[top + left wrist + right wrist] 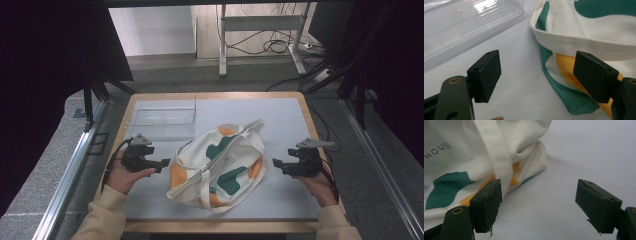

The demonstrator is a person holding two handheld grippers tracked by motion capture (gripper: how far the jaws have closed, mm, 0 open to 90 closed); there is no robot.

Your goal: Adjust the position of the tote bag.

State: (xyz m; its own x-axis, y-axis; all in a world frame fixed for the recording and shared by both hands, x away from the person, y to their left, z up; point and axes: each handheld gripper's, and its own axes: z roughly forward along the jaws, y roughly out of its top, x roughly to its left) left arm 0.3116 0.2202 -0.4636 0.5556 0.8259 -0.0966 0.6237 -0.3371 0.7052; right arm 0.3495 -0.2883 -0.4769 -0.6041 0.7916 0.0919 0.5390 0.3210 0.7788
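A white canvas tote bag (pixel 220 165) with green and orange patches and white straps lies in the middle of the table. My left gripper (pixel 164 163) rests just left of the bag, pointing at it, open with nothing between its jaws. In the left gripper view, my left gripper (pixel 536 75) faces the bag's hem (pixel 584 42). My right gripper (pixel 276 164) sits just right of the bag, open and empty. The right gripper view has my right gripper (pixel 537 205) near the bag's corner (pixel 524 155) and a strap (pixel 499 157).
A clear plastic box (pixel 162 119) stands behind the left gripper, and its edge (pixel 469 22) is close in the left gripper view. The table has a grey mat (pixel 285 125) and a wooden rim (pixel 210 95). Cables and a desk frame lie on the floor beyond.
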